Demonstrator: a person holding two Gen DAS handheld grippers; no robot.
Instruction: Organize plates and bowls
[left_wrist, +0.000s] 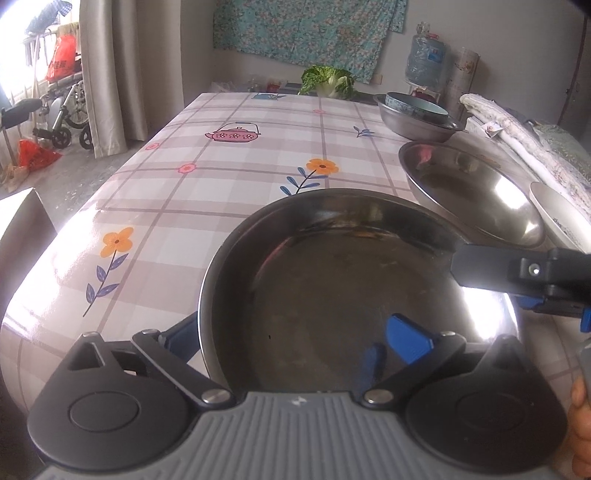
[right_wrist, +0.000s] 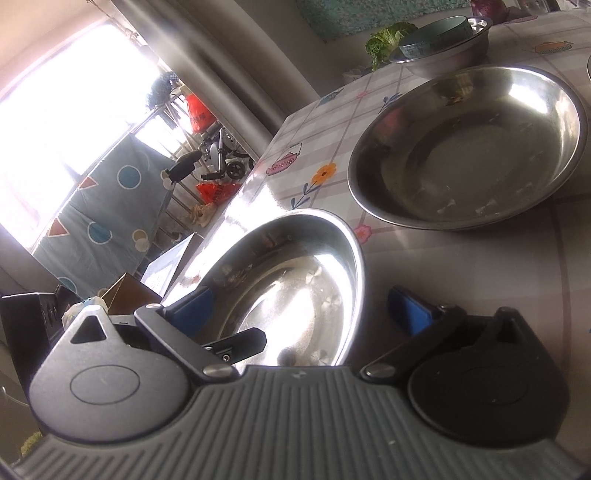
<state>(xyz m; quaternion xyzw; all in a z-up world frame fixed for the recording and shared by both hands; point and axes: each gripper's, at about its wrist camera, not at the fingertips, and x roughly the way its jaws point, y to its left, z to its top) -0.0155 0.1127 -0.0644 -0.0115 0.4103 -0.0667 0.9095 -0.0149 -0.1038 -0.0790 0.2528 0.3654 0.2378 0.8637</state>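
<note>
Steel bowl is sitting on the bench under my left tongs and right tongs, both gaping apart and gripping nothing. I am still facing 1 bigger bowl unstacked; a basin is already nesting a blue bowl.

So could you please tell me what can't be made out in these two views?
- Near steel bowl: its closest rim is hidden behind the left gripper in the left wrist view.
- White plate: cut off by the right edge in the left view.
- Blue bowl inside the far steel basin: its contents are too small to tell.
</note>
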